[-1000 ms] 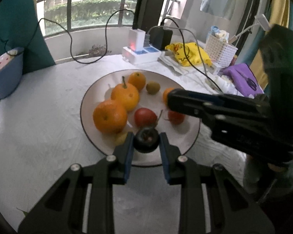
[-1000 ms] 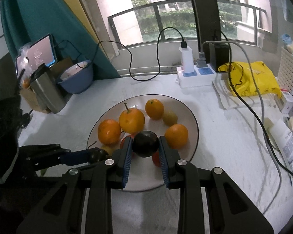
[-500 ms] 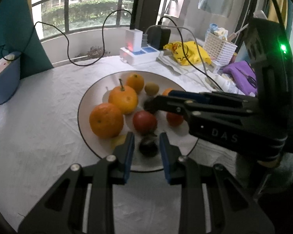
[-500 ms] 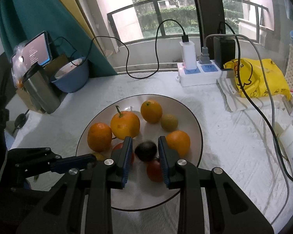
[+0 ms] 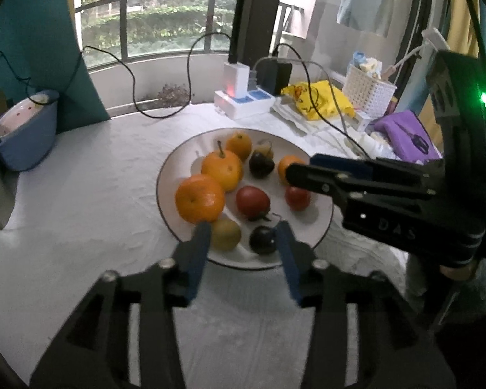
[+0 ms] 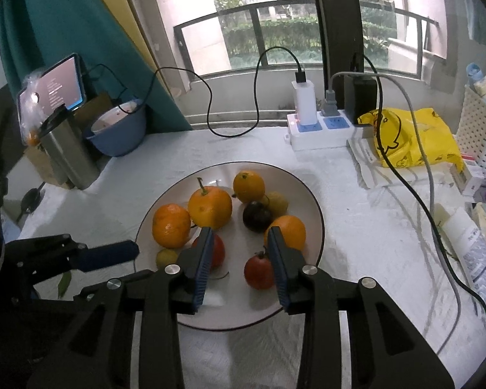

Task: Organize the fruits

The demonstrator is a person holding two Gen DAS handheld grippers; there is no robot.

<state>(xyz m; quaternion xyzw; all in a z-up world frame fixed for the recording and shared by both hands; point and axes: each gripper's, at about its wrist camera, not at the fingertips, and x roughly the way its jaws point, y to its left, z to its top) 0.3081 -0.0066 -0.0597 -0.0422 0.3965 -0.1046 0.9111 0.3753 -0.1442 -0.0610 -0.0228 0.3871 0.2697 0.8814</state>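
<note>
A round white plate [image 5: 320, 227] [image 6: 307, 194] holds several fruits: oranges [image 5: 199, 198] [image 6: 210, 206], red fruits [image 5: 252, 201] [image 6: 258, 272], yellow-green fruits and two dark plums. One dark plum [image 5: 263, 240] lies at the plate's near edge, just past my open, empty left gripper [image 5: 241, 241]. The other dark plum [image 5: 261, 164] [image 6: 257, 216] lies in the middle of the plate, beyond my open, empty right gripper [image 6: 239, 253]. Each gripper hovers above the plate's near side. The right gripper also shows at the right of the left wrist view [image 5: 340, 175].
A white power strip [image 6: 320, 129] with chargers and trailing cables stands behind the plate. A yellow bag [image 6: 411, 136] and white basket [image 5: 369, 95] lie to the right. A blue bowl [image 6: 120, 133], a steel flask [image 6: 68, 152] and a phone stand at the left.
Both grippers opened and let go of their dark plums, which now lie on the plate. Both grippers pulled back and up from the plate.
</note>
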